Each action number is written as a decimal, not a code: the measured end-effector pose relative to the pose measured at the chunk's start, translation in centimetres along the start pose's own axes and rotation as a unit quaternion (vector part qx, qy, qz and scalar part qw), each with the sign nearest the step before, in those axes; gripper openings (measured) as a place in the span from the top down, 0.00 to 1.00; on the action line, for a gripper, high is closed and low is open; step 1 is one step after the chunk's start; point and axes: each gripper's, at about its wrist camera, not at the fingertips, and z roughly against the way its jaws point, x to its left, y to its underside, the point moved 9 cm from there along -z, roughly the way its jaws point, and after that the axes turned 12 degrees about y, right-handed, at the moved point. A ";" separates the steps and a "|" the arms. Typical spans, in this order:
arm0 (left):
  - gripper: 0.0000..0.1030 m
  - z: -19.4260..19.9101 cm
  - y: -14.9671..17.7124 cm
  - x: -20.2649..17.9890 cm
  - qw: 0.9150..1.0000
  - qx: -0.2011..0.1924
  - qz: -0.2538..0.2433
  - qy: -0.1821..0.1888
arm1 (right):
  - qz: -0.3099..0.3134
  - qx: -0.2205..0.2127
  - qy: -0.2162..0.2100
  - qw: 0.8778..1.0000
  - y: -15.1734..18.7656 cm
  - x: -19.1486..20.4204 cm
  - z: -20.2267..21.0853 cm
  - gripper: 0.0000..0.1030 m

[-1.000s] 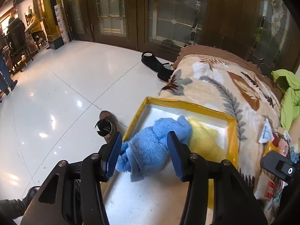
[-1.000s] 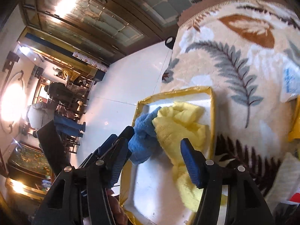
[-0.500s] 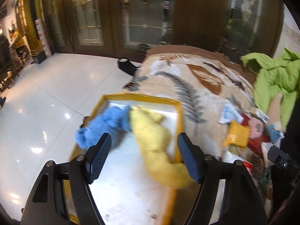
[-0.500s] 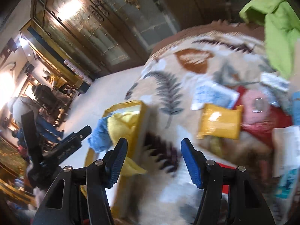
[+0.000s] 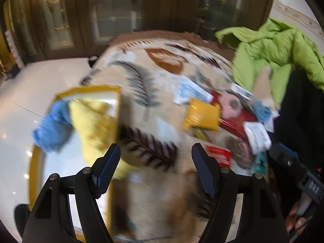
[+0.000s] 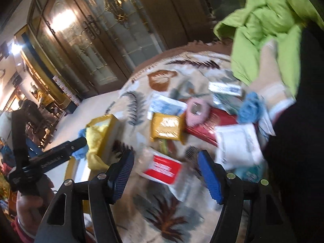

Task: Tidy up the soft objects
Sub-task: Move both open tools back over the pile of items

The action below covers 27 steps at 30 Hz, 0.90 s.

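Observation:
A yellow-rimmed white tray sits at the left edge of the leaf-patterned blanket. In it lie a blue fluffy cloth and a yellow fluffy cloth; both also show in the right wrist view, the yellow cloth draped over the tray rim. A pink fluffy ring and a small blue fluffy piece lie among packets to the right. My left gripper is open and empty above the blanket. My right gripper is open and empty above a red packet.
Several packets lie on the blanket: a yellow one, a red box, white ones. A green jacket lies at the back right. White floor and dark glass doors are to the left.
Both grippers have swung right, away from the tray, toward the pile of packets. The blue and yellow cloths stay in the tray. Both grippers stay open.

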 end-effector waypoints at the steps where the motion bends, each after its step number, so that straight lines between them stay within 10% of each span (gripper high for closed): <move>1: 0.30 -0.5 0.4 -0.6 1.000 0.007 0.003 0.008 | -0.003 0.000 0.003 1.000 0.2 -0.5 0.1 0.34; 15: 0.30 -4.7 4.0 -6.2 0.990 0.065 0.105 0.075 | -0.005 0.016 0.005 1.000 -0.2 -3.3 -0.2 0.34; 27: 0.29 -9.8 4.1 -3.7 0.973 0.089 0.208 0.049 | 0.018 0.041 0.018 0.999 0.8 -4.1 -1.5 0.34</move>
